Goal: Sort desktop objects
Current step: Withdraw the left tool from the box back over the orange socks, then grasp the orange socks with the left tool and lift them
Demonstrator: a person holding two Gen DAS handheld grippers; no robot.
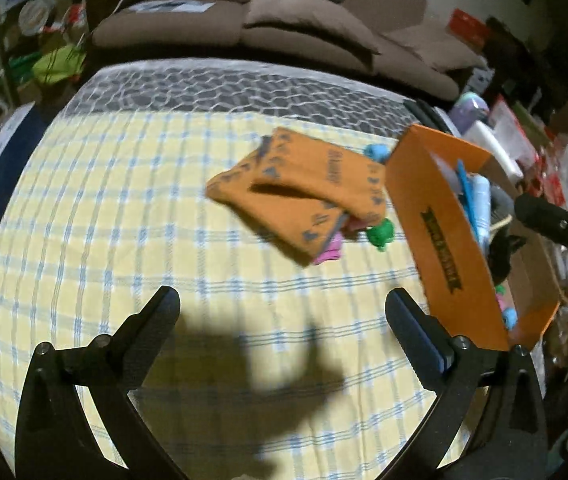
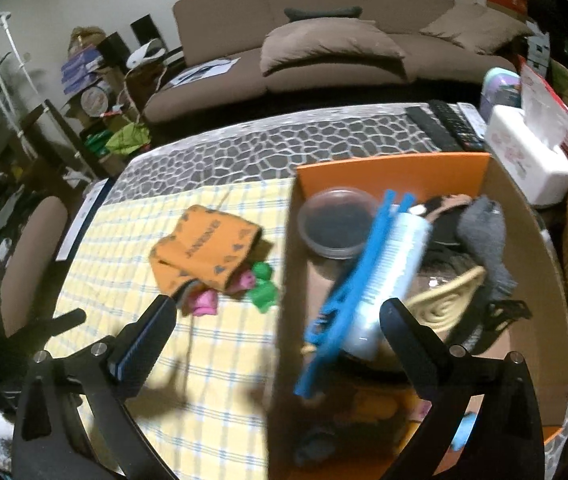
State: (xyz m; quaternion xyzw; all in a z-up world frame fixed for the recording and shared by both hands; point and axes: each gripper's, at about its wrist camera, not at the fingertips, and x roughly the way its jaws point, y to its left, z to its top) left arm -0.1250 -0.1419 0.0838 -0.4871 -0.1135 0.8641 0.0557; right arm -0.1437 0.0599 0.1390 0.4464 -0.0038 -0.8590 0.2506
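Observation:
An orange cloth pouch [image 1: 304, 192] [image 2: 204, 248] lies on the yellow checked cloth, with pink [image 2: 204, 300] and green [image 2: 264, 292] toys poking out beside it. An orange cardboard box [image 1: 436, 224] [image 2: 396, 170] stands to its right, holding a blue comb [image 2: 348, 296], a white tube [image 2: 388, 276], a clear lidded tub [image 2: 336, 224], a grey sock [image 2: 484, 236] and a coiled rope piece [image 2: 444, 300]. My left gripper [image 1: 284, 304] hovers open above bare cloth, short of the pouch. My right gripper [image 2: 280, 312] is open over the box's left wall, nothing between its fingers.
Remote controls [image 2: 448, 128] and a white tissue box [image 2: 524, 156] sit at the table's far right. A brown sofa [image 2: 324, 40] stands behind the table, a chair [image 2: 32, 256] at its left. The other gripper's black handle [image 1: 556, 224] shows beyond the box.

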